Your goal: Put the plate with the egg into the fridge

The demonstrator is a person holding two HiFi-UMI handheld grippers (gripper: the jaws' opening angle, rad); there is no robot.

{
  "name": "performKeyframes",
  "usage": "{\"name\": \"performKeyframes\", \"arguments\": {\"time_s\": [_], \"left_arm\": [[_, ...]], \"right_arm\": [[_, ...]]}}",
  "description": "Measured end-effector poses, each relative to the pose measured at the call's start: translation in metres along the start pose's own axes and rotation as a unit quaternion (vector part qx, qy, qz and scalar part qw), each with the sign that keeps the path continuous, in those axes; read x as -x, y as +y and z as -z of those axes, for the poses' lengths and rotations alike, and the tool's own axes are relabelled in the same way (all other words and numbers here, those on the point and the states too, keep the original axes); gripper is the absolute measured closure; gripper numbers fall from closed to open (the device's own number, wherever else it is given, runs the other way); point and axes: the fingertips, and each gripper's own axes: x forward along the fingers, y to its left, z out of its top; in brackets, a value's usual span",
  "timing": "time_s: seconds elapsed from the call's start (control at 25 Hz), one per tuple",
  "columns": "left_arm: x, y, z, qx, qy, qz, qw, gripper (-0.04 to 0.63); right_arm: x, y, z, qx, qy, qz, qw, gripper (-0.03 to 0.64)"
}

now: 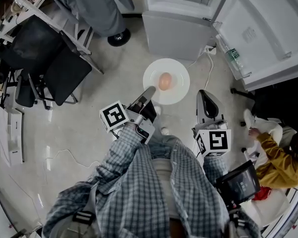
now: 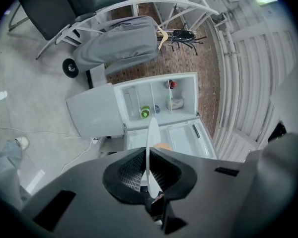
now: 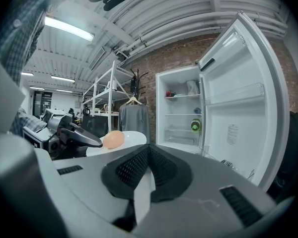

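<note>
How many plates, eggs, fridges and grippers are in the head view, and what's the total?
plate: 1
egg: 1
fridge: 1
grippers: 2, the left gripper and the right gripper
Total: 5

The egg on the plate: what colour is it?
The egg is pale orange-brown, on a white plate; it shows best in the head view.

Plate [image 1: 151, 78] is seen as glossy, smooth white; egg [image 1: 165, 81] shell matt. Fridge [image 1: 174, 31] is finished in white gloss. Floor [image 1: 64, 128] is polished, reflective. Pads [image 2: 129, 170] of left tongs [image 2: 148, 151] are ribbed matt black.
</note>
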Motion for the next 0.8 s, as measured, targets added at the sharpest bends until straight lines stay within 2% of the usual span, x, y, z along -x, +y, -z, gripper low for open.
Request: {"name": "performKeyframes", "arguments": {"time_s": [0.2, 0.36, 0.8], "left_arm": [[-0.019, 0.001, -0.024, -0.001, 0.004, 0.001, 1.0000, 0.574], [-0.034, 0.009, -0.048, -0.013, 0.010, -0.017, 0.9997, 0.574], [-0.081, 0.005, -0.095, -0.005, 0.023, 0.001, 0.9997, 0.574]], "right_arm": [[-0.028, -0.008, -0.009, -0.001, -0.005, 0.006, 1.000, 0.611], [-0.056, -0.016, -0.017, 0.002, -0.007, 0.008, 1.000, 0.611], [-0.115, -0.031, -0.032, -0.008, -0.006, 0.021, 1.000, 0.611]]}}
